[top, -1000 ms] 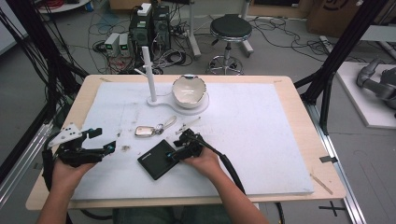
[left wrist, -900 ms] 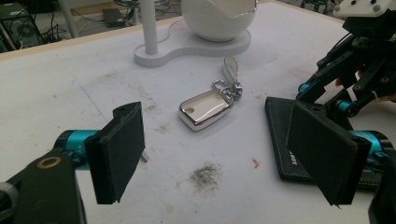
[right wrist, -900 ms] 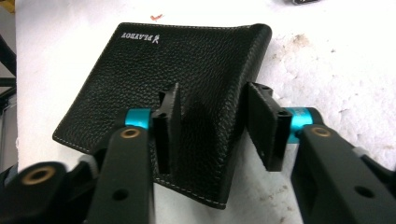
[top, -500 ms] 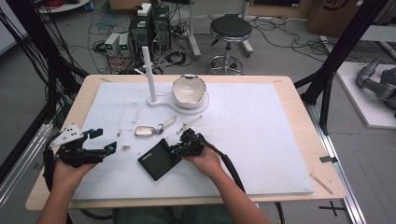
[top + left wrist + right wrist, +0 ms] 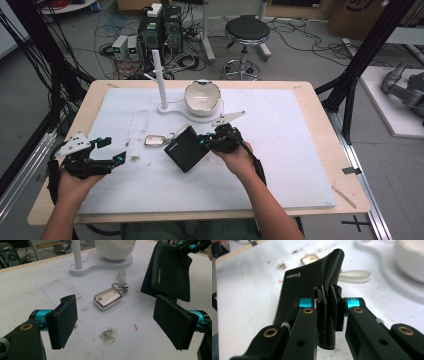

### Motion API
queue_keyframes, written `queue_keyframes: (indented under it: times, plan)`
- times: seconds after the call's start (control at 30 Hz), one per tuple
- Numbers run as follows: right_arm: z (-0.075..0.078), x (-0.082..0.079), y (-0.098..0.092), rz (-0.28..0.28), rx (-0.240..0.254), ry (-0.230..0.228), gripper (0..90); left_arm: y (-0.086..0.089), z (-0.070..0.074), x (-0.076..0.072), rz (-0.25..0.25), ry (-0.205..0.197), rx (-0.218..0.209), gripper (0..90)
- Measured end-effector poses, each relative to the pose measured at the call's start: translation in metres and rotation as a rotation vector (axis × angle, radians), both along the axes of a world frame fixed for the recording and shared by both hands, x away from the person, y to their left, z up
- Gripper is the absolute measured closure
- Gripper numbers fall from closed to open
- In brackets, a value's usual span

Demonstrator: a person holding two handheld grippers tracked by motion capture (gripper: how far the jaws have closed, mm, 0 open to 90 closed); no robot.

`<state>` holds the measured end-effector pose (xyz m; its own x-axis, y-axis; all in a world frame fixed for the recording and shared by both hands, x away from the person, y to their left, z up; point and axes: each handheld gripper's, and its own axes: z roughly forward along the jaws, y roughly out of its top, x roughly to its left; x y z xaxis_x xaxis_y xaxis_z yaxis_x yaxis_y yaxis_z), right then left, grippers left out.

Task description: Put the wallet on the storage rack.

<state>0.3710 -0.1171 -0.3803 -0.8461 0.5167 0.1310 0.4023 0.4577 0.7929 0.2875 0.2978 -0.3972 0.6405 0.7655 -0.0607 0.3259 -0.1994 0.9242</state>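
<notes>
The black wallet [image 5: 186, 148] hangs tilted near the middle of the white mat [image 5: 300, 165], its upper edge pinched in the right gripper [image 5: 212, 141]; in the right gripper view the jaws have just been closing and now clamp together on the folded leather. One lower corner of the wallet looks to touch the mat or sit just above it; which, I cannot tell. Just beside it, toward the mat's left edge, lies a silver car key fob [image 5: 108, 298] with a strap on its ring. Beyond these, near the table's far edge, stands a white bowl [image 5: 202, 98] on a flat white base with an upright post [image 5: 159, 80]; what the bowl holds cannot be seen. The left gripper [image 5: 117, 322] rests near the mat's left edge, jaws wide apart on nothing.
</notes>
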Motion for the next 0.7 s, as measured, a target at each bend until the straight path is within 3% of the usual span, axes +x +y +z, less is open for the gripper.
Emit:
queue_keyframes:
  times: [0.27,0.47,0.7]
  plan:
    - [0.028,0.01,-0.019,-0.046,0.004,-0.074,85.7,-0.003,-0.001,0.001,-0.008,0.003,0.004,19.5]
    - [0.058,0.025,-0.035,-0.116,-0.005,-0.129,85.7,-0.006,-0.001,0.004,-0.017,0.005,0.004,19.5]
    - [0.086,0.042,-0.039,-0.163,-0.063,-0.214,85.7,-0.011,-0.001,0.008,-0.026,0.008,0.009,19.5]
